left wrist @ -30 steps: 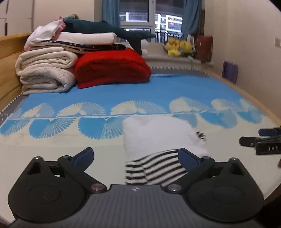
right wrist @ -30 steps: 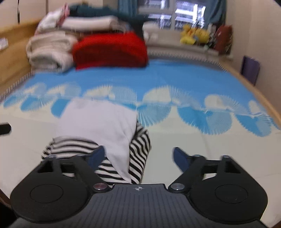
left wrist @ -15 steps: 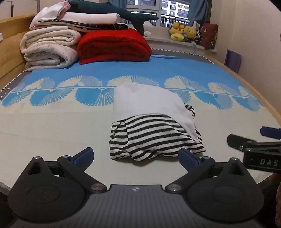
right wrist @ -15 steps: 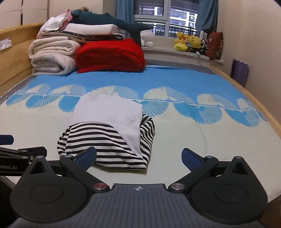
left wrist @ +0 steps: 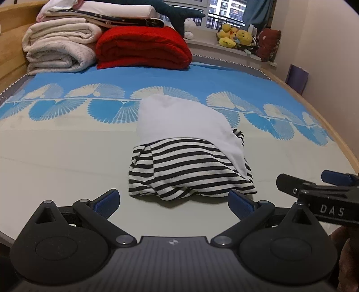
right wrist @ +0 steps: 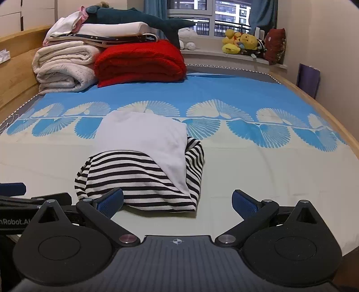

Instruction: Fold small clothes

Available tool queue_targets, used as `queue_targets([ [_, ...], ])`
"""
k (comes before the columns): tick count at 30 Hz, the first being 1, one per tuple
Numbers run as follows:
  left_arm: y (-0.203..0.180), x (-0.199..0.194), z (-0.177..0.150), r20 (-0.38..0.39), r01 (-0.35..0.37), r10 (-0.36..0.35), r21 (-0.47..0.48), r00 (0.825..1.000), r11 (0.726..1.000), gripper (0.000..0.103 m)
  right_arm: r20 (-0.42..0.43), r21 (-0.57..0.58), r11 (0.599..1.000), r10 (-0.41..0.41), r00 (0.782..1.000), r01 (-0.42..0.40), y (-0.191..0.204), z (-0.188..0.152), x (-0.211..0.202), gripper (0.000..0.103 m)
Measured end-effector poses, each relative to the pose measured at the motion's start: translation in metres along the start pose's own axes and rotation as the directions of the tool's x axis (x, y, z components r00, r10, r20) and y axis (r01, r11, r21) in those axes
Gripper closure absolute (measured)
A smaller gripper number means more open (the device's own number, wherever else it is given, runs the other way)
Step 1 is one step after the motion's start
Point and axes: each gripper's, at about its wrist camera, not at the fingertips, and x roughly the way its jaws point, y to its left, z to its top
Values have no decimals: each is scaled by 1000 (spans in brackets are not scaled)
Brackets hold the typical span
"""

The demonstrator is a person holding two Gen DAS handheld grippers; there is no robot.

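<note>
**A:** Left wrist view: left tool [left wrist: 172,200] is spread wide, nothing in it. The shirt [left wrist: 190,155], one piece, white top part over a black-and-white striped part, lies bunched on the bed [left wrist: 56,161] just past the blue pads, not touching them. This view also catches the right tool [left wrist: 314,186] poking in from the right edge, side-on, with a bit of a hand [left wrist: 345,258] under it. You don't get that hand in the other cam.

**B:** And the right wrist one?

**A:** Right tool [right wrist: 177,200] is fully released too; its jaws have just finished opening, with nothing gripped. Its left pad sits in front of the shirt's [right wrist: 143,161] near striped edge; can't tell if it touches. The left tool [right wrist: 13,193] peeks in at the left edge. This cam shows the whole shark plush [right wrist: 139,19] lying on the stack; the left cam crops it.

**B:** Counts?

**A:** One shirt, two tools, one red blanket [right wrist: 139,63], one stack of pale bedding [right wrist: 65,65], a cluster of yellow plushies [right wrist: 240,43] on the sill.
</note>
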Motion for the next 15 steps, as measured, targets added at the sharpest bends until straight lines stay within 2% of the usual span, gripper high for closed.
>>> queue_targets([
  [4, -4, 1, -1, 12, -14, 14, 20, 1000, 1000, 1, -6, 5, 1000, -6, 1000, 6, -4, 0, 2, 1],
  [15, 1, 1, -1, 0, -28, 28, -5, 1000, 1000, 1, -8, -11, 1000, 13, 1000, -13, -2, -2, 2, 1],
])
